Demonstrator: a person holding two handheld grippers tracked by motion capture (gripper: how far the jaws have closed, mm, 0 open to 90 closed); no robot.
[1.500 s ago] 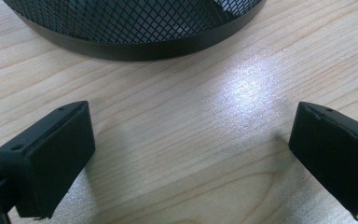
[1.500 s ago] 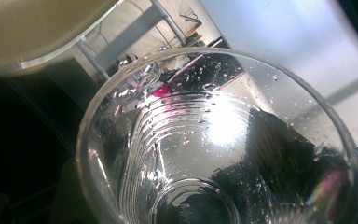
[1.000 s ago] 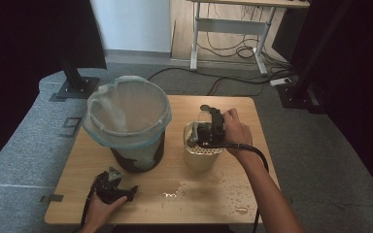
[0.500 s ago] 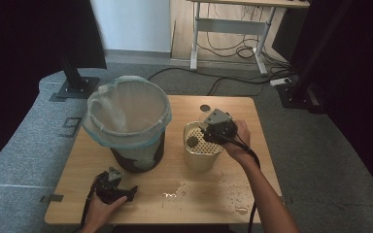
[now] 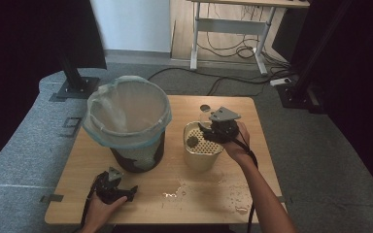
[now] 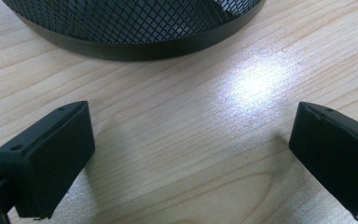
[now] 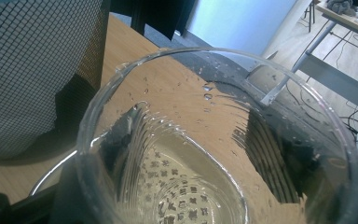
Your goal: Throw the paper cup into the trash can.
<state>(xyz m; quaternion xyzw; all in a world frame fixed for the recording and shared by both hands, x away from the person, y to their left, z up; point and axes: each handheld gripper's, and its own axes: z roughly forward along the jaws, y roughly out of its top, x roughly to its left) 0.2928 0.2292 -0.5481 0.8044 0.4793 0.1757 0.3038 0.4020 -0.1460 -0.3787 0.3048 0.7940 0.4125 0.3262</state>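
**benchrat:** Looking down on our table (image 5: pixel 233 170), the biggest thing is the black mesh bin (image 5: pixel 136 153) with a clear bag (image 5: pixel 126 109) lining it, standing left of centre. Just right of it is the cream pot (image 5: pixel 201 155) with a perforated insert and a dark lump sitting on that. There are wet patches on the wood in front of the pot.

**mugwump:** And the right gripper (image 5: pixel 218 131) is over the pot's far rim. In the right gripper view we're staring down into a clear ribbed glass (image 7: pixel 214 154), tilted, beaded with drops, with the perforated insert showing through its bottom. We'd guess the gripper is clamped on the glass, since it rides so close under the camera, but the jaws themselves are hidden, so we can't tell for sure.

**benchrat:** Agreed. Glass like that will be stiff, light once it's empty, slippery because it's wet, and breakable. We'd pinch it across the wall near the rim, firmly but not hard, and keep it low over the pot.

**mugwump:** The left gripper (image 5: pixel 110 187) lies on the table near the front edge, just in front of the bin. In its own view its jaws are spread wide with nothing between them, only bare wood and the bin's base ahead.
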